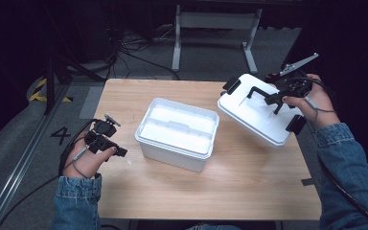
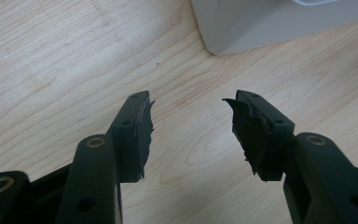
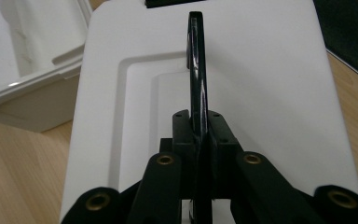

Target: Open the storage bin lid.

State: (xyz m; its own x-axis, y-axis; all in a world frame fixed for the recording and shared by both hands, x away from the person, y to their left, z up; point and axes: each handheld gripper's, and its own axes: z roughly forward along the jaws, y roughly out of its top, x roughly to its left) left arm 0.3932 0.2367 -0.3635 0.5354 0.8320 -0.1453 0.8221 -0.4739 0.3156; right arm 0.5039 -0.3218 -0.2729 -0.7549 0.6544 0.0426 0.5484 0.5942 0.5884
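Observation:
An open white storage box [image 1: 177, 132] stands in the middle of the wooden table [image 1: 249, 182]. Its white lid [image 1: 258, 112] hangs tilted above the table's right side, apart from the box, with black latches at its ends. My right gripper [image 1: 280, 98] is shut on the lid's black handle [image 3: 196, 60], which runs up between the two pads in the right gripper view. The box's rim [image 3: 32, 81] lies to the upper left there. My left gripper [image 1: 117, 151] rests low at the table's left edge, open with nothing between its worn pads [image 2: 242, 128]. A corner of the box [image 2: 261, 28] lies ahead of it.
The table's near half is bare wood. Beyond the far edge stand a white metal frame [image 1: 215, 28] and loose cables [image 1: 134, 48] on the grey floor. A rail with yellow-black tape [image 1: 43, 88] runs at the left.

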